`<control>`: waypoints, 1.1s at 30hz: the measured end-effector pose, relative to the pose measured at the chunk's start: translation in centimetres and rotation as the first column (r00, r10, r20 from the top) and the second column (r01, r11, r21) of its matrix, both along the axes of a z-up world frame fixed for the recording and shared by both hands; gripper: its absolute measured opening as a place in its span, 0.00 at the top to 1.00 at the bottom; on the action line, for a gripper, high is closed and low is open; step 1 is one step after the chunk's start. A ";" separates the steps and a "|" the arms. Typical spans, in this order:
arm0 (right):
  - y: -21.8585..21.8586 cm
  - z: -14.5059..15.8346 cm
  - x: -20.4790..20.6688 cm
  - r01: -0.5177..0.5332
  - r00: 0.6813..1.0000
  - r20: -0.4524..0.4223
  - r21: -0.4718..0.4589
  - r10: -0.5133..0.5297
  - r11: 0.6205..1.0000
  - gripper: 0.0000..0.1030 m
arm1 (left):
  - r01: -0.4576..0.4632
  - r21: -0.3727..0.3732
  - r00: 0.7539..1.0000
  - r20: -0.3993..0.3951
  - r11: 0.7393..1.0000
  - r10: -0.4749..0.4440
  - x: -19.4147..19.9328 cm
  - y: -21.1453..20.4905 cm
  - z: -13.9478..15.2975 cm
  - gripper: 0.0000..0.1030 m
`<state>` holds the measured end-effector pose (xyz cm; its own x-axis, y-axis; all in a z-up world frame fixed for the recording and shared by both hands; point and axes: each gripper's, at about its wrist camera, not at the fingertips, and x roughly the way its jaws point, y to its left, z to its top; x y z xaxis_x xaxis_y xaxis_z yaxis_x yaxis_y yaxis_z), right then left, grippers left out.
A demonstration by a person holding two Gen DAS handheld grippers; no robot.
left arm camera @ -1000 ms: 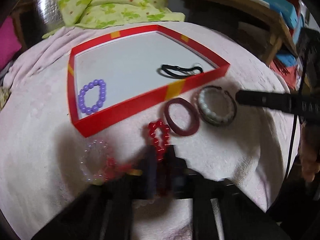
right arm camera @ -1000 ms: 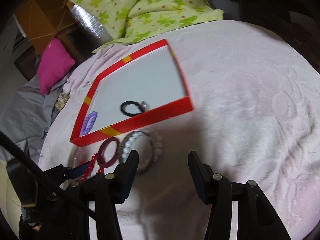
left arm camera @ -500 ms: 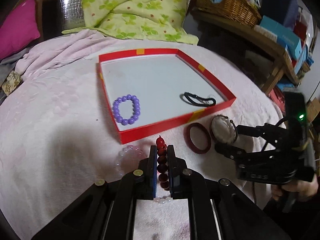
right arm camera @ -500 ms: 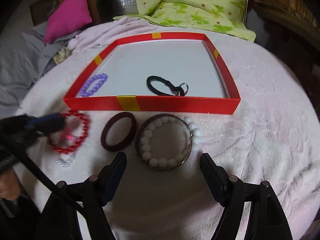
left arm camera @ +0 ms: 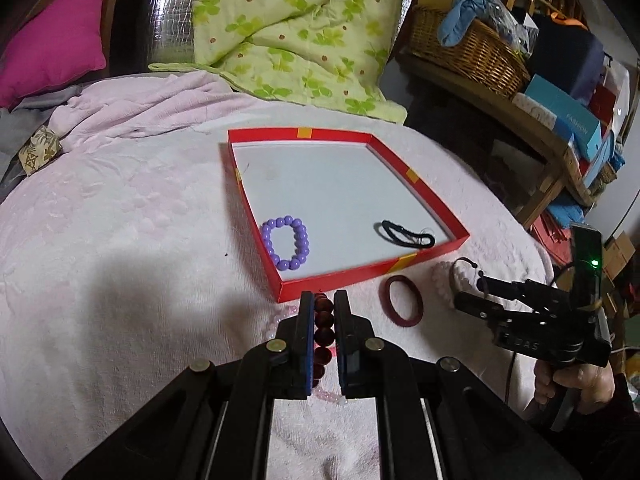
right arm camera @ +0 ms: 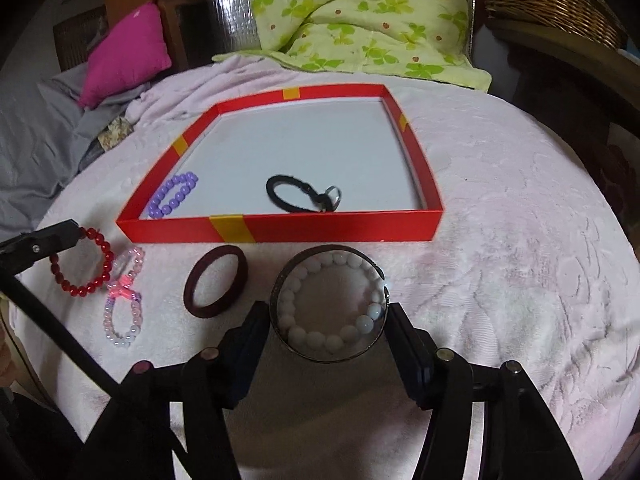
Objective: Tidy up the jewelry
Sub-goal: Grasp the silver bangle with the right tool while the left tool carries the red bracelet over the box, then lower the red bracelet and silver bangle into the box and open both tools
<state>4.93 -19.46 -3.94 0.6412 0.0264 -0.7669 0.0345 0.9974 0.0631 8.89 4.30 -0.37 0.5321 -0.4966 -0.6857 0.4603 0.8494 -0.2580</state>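
I'm over a round tabletop [right arm camera: 520,240] draped in a pale pink fleece cover, with a green leaf-print quilt [right arm camera: 360,12] bunched behind it and a magenta pillow [right arm camera: 124,52] off to the left. A wicker basket [left arm camera: 468,48] sits on a wooden shelf at the far right of my left view. In the middle lies the shallow red tray [right arm camera: 320,226] with yellow tape patches on its rim. Inside it I see a purple bead bracelet [right arm camera: 174,196] in the near-left corner and a black hair tie [right arm camera: 298,196] near the front wall. In front of the tray, on the cover, a dark maroon bangle [right arm camera: 216,282] lies flat, just left of a white bead bracelet [right arm camera: 332,308] sitting inside a thin dark ring [right arm camera: 280,280]. My right gripper [right arm camera: 326,316] is spread wide, one finger on each side of that ring, right against its edge or just off it, I can't tell. My left gripper [left arm camera: 322,308] is pressed together on the red bead bracelet [right arm camera: 82,264], pinching it at the top, close to the tray's near-left corner. The rest of the loop hangs out to the side in my right view. A pale pink and clear bead bracelet [right arm camera: 122,312] lies beside it on the cover, touching or nearly touching it
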 end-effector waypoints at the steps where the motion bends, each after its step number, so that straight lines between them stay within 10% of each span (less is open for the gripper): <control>1: -0.2 0.3 -0.3 -0.002 1.000 0.013 0.013 0.002 1.000 0.40 | -0.002 -0.003 1.000 -0.001 1.000 0.002 0.1 0.0 0.1 0.91; 12: -2.4 3.3 0.2 0.031 0.993 0.110 0.179 -0.052 0.983 0.40 | 0.001 -0.068 1.000 0.029 0.998 0.001 1.5 -1.2 2.0 0.91; 33: -3.1 1.8 17.2 0.058 0.997 0.031 0.316 -0.071 0.947 0.39 | -0.046 -0.024 0.998 -0.037 0.999 0.045 15.6 -7.6 0.1 0.90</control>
<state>22.10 -22.57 -2.15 0.6803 0.2198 -0.6992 0.0887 0.9223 0.3762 24.45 -3.35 -0.32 0.5296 -0.4895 -0.6928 0.4114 0.8624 -0.2949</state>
